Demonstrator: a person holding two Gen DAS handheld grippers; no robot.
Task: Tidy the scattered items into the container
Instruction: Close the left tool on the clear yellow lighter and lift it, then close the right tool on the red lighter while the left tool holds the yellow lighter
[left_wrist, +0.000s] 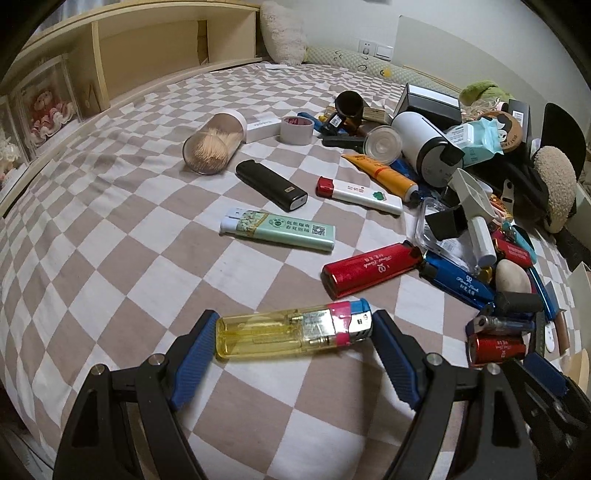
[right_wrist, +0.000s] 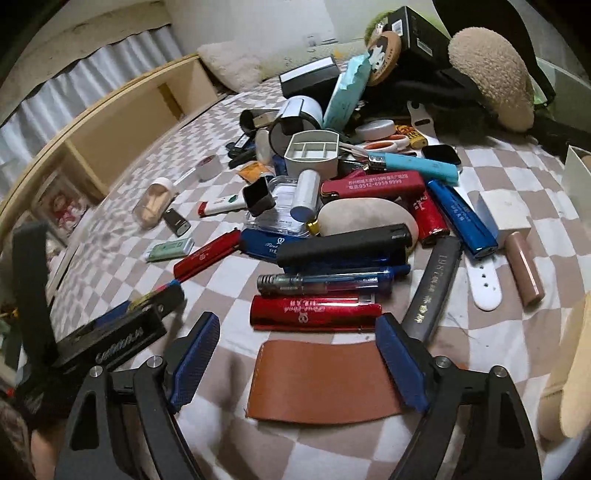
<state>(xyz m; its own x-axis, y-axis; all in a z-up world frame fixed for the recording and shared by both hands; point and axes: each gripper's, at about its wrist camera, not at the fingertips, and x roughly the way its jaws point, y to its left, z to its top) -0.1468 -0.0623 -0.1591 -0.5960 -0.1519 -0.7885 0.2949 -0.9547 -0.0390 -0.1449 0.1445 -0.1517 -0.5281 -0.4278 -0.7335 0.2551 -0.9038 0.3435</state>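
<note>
A clear yellow lighter (left_wrist: 280, 334) with a pink and blue cap lies crosswise on the checked bedspread (left_wrist: 110, 258). My left gripper (left_wrist: 295, 315) is open, its blue pads (left_wrist: 194, 354) bracketing the lighter's two ends; I cannot tell if they touch it. My right gripper (right_wrist: 298, 319) is open over a brown leather piece (right_wrist: 321, 380). A shiny red lighter (right_wrist: 314, 308) lies just past its tips. More lighters lie scattered: mint green (left_wrist: 280, 230), black (left_wrist: 271, 184), white and red (left_wrist: 360, 194), red (left_wrist: 369, 269). A white compartment holder (right_wrist: 314, 153) sits in the pile.
A heap of clutter (right_wrist: 369, 206) fills the bed's right side: blue lighters, a white cylinder (left_wrist: 424, 147), a tissue pack, earmuffs (right_wrist: 491, 77), a watch strap (right_wrist: 484, 284). A toothpick jar (left_wrist: 214, 142) and a tape roll (left_wrist: 297, 129) lie farther back. A wooden shelf (left_wrist: 147, 44) borders the bed.
</note>
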